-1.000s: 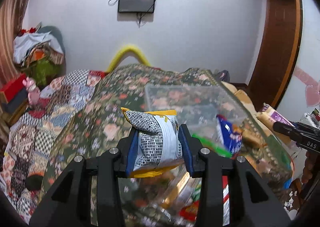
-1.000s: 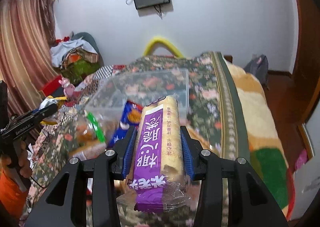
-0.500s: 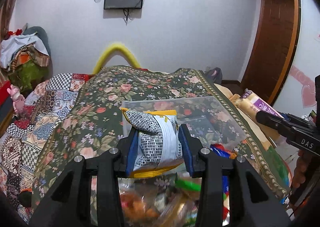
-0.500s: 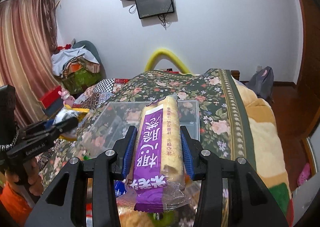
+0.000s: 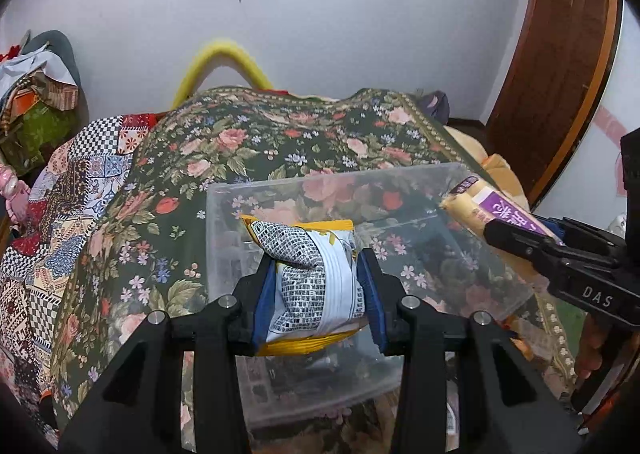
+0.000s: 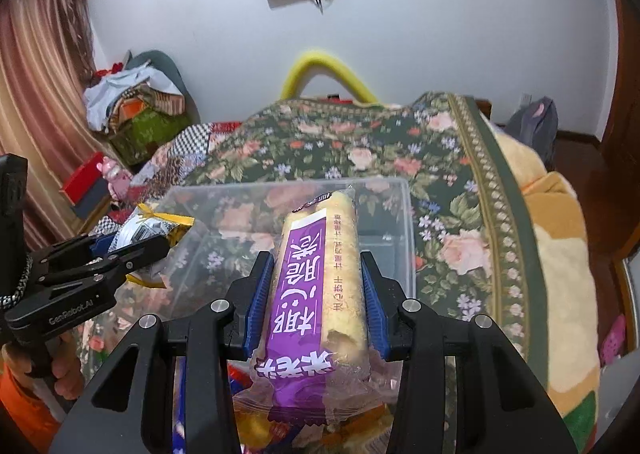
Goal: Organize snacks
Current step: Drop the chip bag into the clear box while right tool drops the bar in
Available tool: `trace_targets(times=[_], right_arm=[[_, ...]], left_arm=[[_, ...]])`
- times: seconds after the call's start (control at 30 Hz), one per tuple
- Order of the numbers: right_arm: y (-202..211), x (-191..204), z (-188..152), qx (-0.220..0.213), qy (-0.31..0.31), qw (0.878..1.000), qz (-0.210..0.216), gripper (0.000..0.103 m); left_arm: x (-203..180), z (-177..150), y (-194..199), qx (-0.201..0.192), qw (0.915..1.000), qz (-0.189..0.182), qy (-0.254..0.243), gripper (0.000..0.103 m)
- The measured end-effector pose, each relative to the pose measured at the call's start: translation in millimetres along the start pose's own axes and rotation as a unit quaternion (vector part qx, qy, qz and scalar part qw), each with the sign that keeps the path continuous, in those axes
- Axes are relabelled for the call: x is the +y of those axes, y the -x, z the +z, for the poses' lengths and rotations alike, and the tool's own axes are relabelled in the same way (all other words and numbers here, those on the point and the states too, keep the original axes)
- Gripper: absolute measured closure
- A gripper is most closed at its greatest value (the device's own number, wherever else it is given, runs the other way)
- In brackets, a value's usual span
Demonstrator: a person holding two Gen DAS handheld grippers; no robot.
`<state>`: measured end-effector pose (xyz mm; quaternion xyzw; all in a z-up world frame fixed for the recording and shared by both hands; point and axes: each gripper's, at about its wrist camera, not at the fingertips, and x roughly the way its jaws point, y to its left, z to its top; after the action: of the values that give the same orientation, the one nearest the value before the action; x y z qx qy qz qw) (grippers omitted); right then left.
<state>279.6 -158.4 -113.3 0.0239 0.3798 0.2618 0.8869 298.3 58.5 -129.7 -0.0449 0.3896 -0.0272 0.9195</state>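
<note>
My left gripper (image 5: 316,286) is shut on a small white, grey-patterned and yellow snack bag (image 5: 312,282), held over the near part of a clear plastic bin (image 5: 224,238) on the floral bedspread. My right gripper (image 6: 318,294) is shut on a long purple-labelled pack of yellow wafer rolls (image 6: 316,286), held above the bin's near edge (image 6: 408,254). The right gripper and its pack (image 5: 480,210) show at the right of the left wrist view; the left gripper with its bag (image 6: 156,230) shows at the left of the right wrist view.
The bin sits on a floral bedspread (image 5: 248,142) with a patchwork quilt (image 5: 60,198) to the left. Several loose snack packets (image 6: 256,422) lie below my right gripper. A yellow hoop (image 5: 224,58), a wall and a wooden door (image 5: 560,62) stand behind.
Both grippers have moved forward toward the bin with their snacks still held. The bin now lies directly under them, and the loose snacks have dropped below the views.
</note>
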Motion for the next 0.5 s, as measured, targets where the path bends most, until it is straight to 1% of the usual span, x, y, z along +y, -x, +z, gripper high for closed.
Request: trace_targets(times=[0.17, 0.2, 0.27, 0.33, 0.5], right_arm=[[-12, 1, -1, 0.024, 0.008, 1.000, -0.003, 0.063], [-13, 2, -2, 0.027, 0.008, 1.000, -0.002, 0.063], [-11, 1, 0, 0.022, 0.006, 1.000, -0.003, 0.063], [-5, 2, 1, 0.017, 0.010, 1.000, -0.005, 0.062], [13, 4, 3, 0.000, 0.025, 1.000, -0.008, 0.061]], left_arm=[[2, 0, -10, 0.014, 0.9999, 0.002, 0.004, 0.062], [2, 0, -11, 0.014, 0.9999, 0.004, 0.002, 0.061], [2, 0, -7, 0.010, 0.9999, 0.006, -0.003, 0.059], [1, 0, -1, 0.003, 1.0000, 0.005, -0.007, 0.055], [-1, -2, 26, -0.019, 0.9996, 0.003, -0.019, 0.052]])
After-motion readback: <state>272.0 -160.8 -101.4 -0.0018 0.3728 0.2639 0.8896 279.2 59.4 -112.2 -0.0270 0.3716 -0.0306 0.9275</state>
